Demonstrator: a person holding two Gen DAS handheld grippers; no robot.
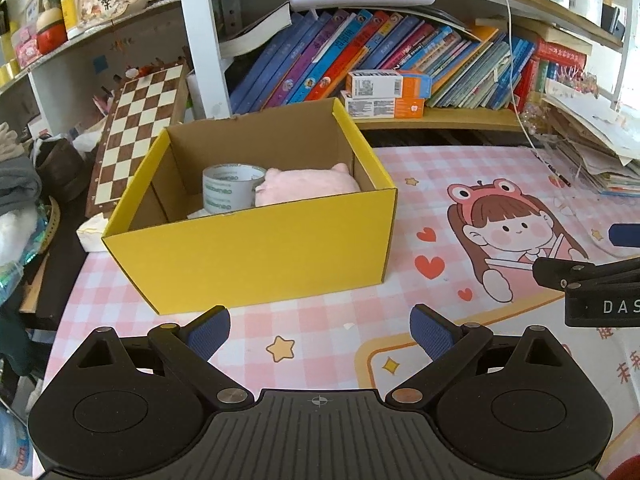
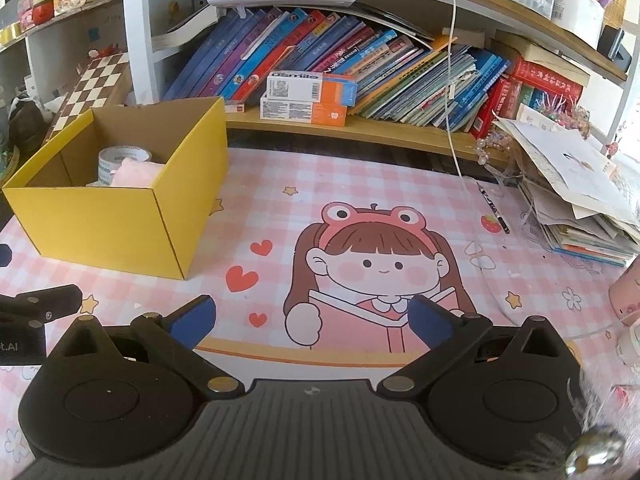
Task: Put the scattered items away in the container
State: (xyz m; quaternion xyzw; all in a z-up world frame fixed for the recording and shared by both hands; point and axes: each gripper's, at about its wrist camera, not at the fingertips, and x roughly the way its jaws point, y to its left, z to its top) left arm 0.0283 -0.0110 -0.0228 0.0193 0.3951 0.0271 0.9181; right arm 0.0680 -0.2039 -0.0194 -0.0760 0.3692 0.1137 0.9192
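Observation:
A yellow cardboard box [image 1: 256,248] stands open on the pink checked desk mat; it also shows in the right wrist view [image 2: 100,224] at the left. Inside it lie a roll of clear tape [image 1: 230,192] and a pink plush toy [image 1: 308,188], both also seen in the right wrist view, tape [image 2: 120,158] and plush [image 2: 136,174]. My left gripper [image 1: 320,334] is open and empty, just in front of the box. My right gripper [image 2: 312,322] is open and empty above the mat's cartoon girl [image 2: 372,264].
A bookshelf with leaning books [image 2: 340,60] and two orange-white boxes [image 2: 308,96] runs behind the desk. A chessboard [image 1: 136,136] leans at the left. A paper stack [image 2: 580,196] lies at the right, with a pencil [image 2: 494,208] and a white cable [image 2: 456,100].

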